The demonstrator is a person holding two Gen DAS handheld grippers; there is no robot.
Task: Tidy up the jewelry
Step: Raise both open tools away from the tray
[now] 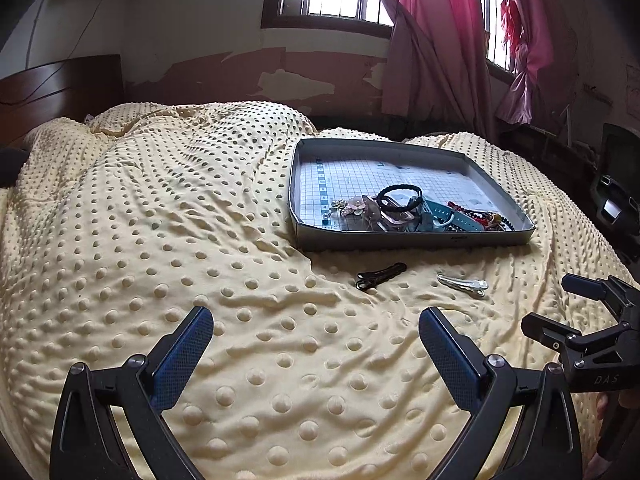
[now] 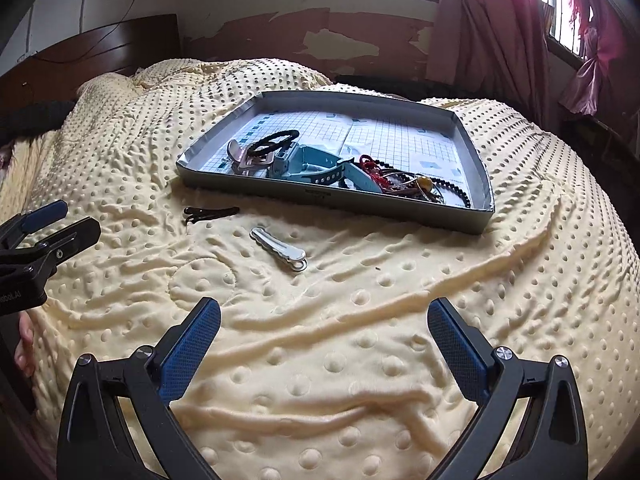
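Note:
A shallow grey tray (image 1: 416,240) (image 2: 332,197) lies on the yellow dotted bedspread, holding a black hair tie (image 1: 399,192) (image 2: 276,140), teal watch straps (image 2: 316,164), beads and other jewelry at its near side. In front of the tray lie a black hair clip (image 1: 380,276) (image 2: 210,213) and a silver hair clip (image 1: 464,285) (image 2: 280,249). My left gripper (image 1: 316,320) is open over bare blanket, well short of both clips. Over the blanket nearer the silver clip, my right gripper (image 2: 324,314) is open and holds nothing.
The yellow bedspread (image 1: 180,240) is rumpled into folds. A wooden headboard (image 1: 60,88) stands far left; a peeling wall, window and pink curtain (image 1: 440,40) lie behind. A dark object (image 1: 616,200) sits off the bed's right edge. Fingers (image 2: 24,340) show at the left.

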